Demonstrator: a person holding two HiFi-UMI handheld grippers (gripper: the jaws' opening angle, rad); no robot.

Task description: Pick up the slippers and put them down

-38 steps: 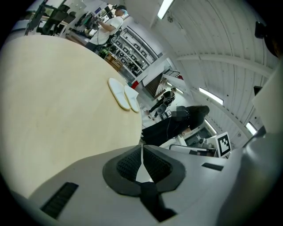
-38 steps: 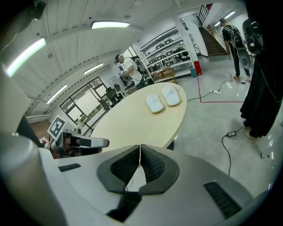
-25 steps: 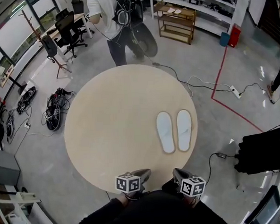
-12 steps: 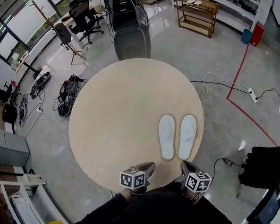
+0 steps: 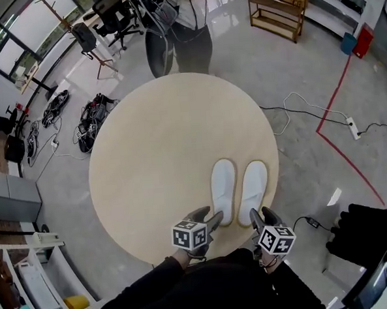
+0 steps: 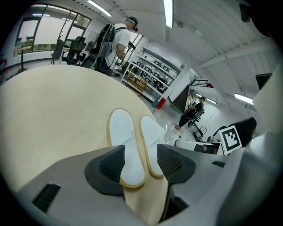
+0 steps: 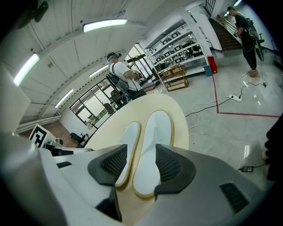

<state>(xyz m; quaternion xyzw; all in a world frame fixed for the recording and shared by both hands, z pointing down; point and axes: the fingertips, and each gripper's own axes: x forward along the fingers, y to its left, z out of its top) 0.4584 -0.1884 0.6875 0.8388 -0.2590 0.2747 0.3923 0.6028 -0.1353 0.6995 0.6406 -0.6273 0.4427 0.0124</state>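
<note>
Left slipper (image 5: 223, 191) and right slipper (image 5: 253, 191) are lying flat side by side, just about touching, on the near right part of the round counter (image 5: 147, 147). Their heels point toward the person and sit close to the edge.

The left hand-held gripper (image 5: 208, 221) is lined up on the left heel and the right hand-held gripper (image 5: 260, 218) on the right heel. Both have just been opening their jaws and are released. In each gripper view a heel shows in the gap, but the pads aren't on it, so nothing's grabbed yet.

My take on the grab: these look thin and floppy, so I'd get low and let the pads straddle the heel's sides before squeezing. Watch the left one, because its view shows a bit of the right slipper's heel in the gap too, and it could pinch both. I'd nudge it outward first, then close both together and lift evenly.
</note>
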